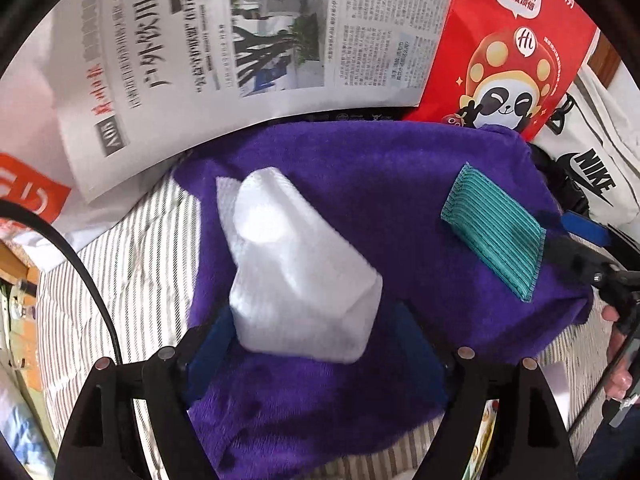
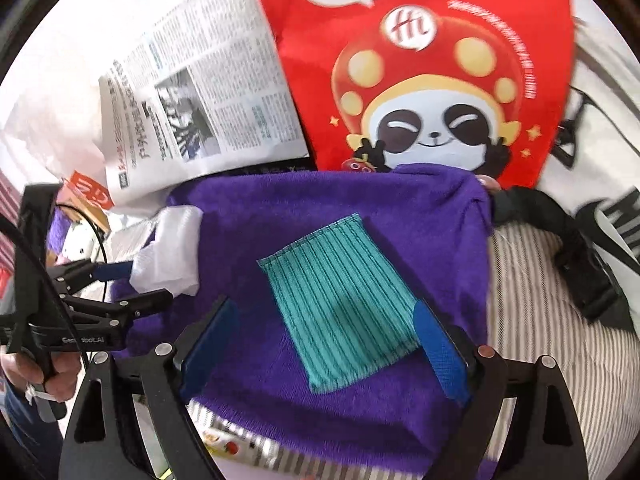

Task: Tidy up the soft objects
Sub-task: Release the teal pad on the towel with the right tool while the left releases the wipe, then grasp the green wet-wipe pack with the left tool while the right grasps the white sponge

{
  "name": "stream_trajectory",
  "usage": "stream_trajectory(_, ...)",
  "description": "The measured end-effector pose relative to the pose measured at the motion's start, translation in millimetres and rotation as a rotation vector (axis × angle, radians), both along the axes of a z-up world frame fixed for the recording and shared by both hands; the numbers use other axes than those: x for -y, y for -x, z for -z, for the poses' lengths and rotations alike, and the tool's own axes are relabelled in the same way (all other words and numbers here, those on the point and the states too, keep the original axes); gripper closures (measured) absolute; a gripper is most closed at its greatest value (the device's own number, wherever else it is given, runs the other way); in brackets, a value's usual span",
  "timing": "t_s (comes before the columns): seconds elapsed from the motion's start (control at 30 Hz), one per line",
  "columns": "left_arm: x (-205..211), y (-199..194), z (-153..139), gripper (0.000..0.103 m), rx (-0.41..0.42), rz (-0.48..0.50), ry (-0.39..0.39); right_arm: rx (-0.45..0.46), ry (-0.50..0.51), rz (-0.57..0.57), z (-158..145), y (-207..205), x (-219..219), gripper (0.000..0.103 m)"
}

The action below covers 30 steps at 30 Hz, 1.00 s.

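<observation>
Both grippers, left [image 1: 316,344] and right [image 2: 324,344], are hanging released, jaws spread, over white cloth [image 1: 296,264] and teal cloth [image 2: 340,296] lying on purple towel [image 2: 420,216].

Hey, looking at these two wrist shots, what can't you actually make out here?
- Under the purple towel: hidden in both views by the towel itself.
- Small newspaper text: too small and blurred in both views.
- Lower part of the red bag: covered by the towel's far edge.
- White Nike bag: cut off at the right edge in both views.
- Black strap: its ends are blurred in the right wrist view.
</observation>
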State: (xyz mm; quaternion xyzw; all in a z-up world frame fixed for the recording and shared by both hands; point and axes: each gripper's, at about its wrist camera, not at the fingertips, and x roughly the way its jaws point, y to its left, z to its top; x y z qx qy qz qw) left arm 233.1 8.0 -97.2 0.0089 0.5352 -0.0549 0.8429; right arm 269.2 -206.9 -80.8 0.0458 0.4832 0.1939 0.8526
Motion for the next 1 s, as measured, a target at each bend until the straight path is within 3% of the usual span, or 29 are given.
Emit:
stream_trajectory(0.1, -7, 9, -4, 0.022, -0.012, 0.001, 0.043, 0.013, -0.005, 0.014, -7, 13, 6, 0.013)
stream_trajectory(0.33, -13, 44, -20, 0.022, 0.016, 0.004, 0.049, 0.072, -0.006, 0.032, -28, 55, 15, 0.013)
stream_trajectory(0.53, -47, 72, -25, 0.022, 0.056, 0.021, 0.108, 0.068, -0.005, 0.051, -32, 89, 15, 0.013)
stream_trajectory(0.63, -56, 91, -25, 0.022, 0.067, -0.012, 0.074, 0.069, 0.015, 0.06, -30, 106, 15, 0.013)
stream_trajectory(0.77, -71, 104, -8, 0.022, 0.06, -0.056, 0.022, 0.056, 0.017, 0.064, -25, 130, 15, 0.013)
stream_trajectory(1.0, -75, 96, 36, 0.022, -0.009, -0.078, 0.095, 0.01, -0.024, 0.061, -15, 152, 11, 0.013)
